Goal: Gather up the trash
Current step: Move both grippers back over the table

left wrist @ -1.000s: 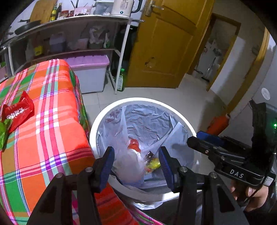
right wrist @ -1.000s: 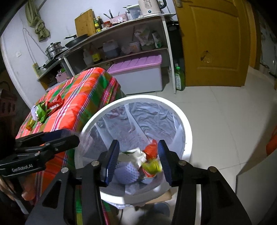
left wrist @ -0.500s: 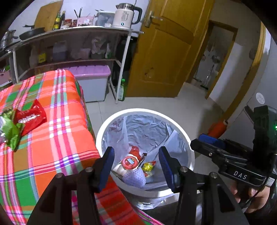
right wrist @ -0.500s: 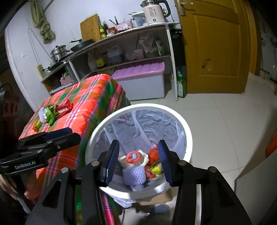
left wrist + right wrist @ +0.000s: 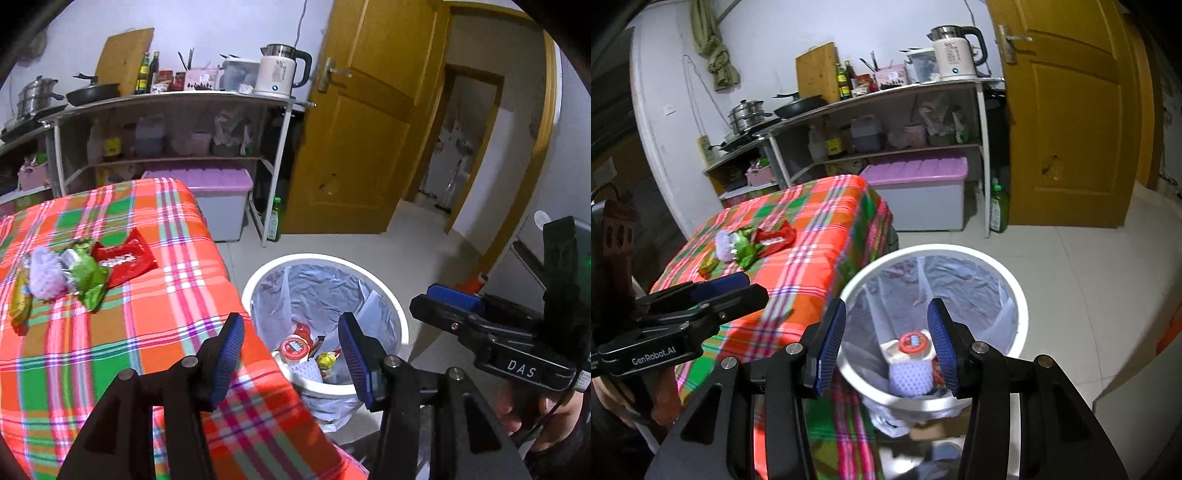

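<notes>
A white trash bin with a clear liner stands on the floor beside the table. Several pieces of trash lie in it, among them a red-lidded cup and a white foam net. On the plaid tablecloth lie a red wrapper, a green wrapper, a pale foam net and a yellow wrapper. My left gripper is open and empty above the table's edge. My right gripper is open and empty above the bin.
A metal shelf with a kettle, pans and bottles stands behind the table. A purple-lidded storage box and a green bottle sit beneath it. A yellow door is to the right. The floor is pale tile.
Both grippers have pulled up and back from the bin, so it looks smaller and more of the table shows. The remaining wrappers on the cloth have come into view.
</notes>
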Demonstrator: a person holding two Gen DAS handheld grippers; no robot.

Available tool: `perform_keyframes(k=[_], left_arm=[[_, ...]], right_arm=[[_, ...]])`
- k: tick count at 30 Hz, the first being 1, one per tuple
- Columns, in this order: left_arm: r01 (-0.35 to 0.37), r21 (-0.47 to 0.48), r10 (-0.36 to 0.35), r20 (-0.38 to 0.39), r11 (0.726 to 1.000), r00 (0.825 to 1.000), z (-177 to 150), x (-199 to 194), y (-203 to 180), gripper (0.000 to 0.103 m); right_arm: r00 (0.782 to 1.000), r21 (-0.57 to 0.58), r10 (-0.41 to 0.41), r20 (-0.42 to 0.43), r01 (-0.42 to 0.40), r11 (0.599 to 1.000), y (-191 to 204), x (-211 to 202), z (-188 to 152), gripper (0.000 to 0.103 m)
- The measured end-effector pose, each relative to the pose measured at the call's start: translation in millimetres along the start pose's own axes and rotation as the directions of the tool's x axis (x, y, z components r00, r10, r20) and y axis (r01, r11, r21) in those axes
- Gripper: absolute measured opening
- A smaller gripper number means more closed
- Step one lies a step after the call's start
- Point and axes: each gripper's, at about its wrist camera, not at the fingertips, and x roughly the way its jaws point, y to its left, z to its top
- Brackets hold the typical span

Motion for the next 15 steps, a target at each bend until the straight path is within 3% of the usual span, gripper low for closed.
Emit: perform_keyframes(k=[15], left_arm=[[-0.075, -0.045, 0.077, 0.054, 0.996, 0.996, -15, -47, 24, 0.052]], right_arm=[[0.997, -0.059, 0.066, 0.026, -0.065, 0.996, 38, -13, -1, 0.047]])
